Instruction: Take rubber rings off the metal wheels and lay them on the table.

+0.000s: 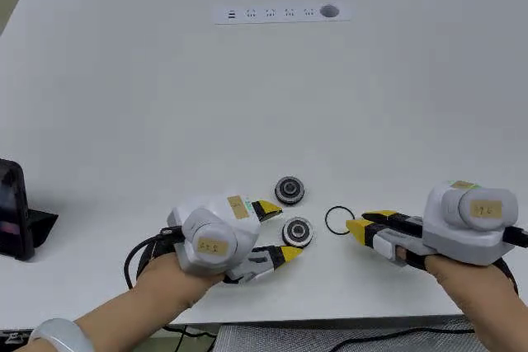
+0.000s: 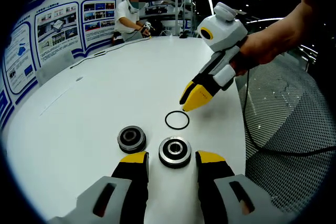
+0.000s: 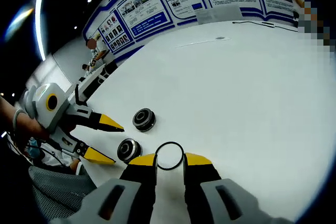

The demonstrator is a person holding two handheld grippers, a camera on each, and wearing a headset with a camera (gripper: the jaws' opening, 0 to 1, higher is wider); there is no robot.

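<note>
Two metal wheels lie near the table's front edge. The far wheel (image 1: 289, 190) (image 2: 132, 138) (image 3: 144, 119) looks dark around its rim. The near wheel (image 1: 297, 231) (image 2: 175, 151) (image 3: 128, 149) shows a bare silver rim and sits just ahead of my open left gripper (image 1: 278, 231) (image 2: 172, 162) (image 3: 107, 141), between its yellow tips. A loose black rubber ring (image 1: 338, 220) (image 2: 177, 120) (image 3: 169, 156) lies flat on the table to the right of the wheels. My right gripper (image 1: 368, 222) (image 2: 191, 98) (image 3: 170, 162) is open, its tips at the ring's near edge, holding nothing.
A white power strip (image 1: 280, 12) lies at the far side of the white table (image 1: 165, 105). A black device on a stand (image 1: 12, 220) stands at the left edge. Cables hang over the front edge. A person (image 2: 131, 17) works at a distant table.
</note>
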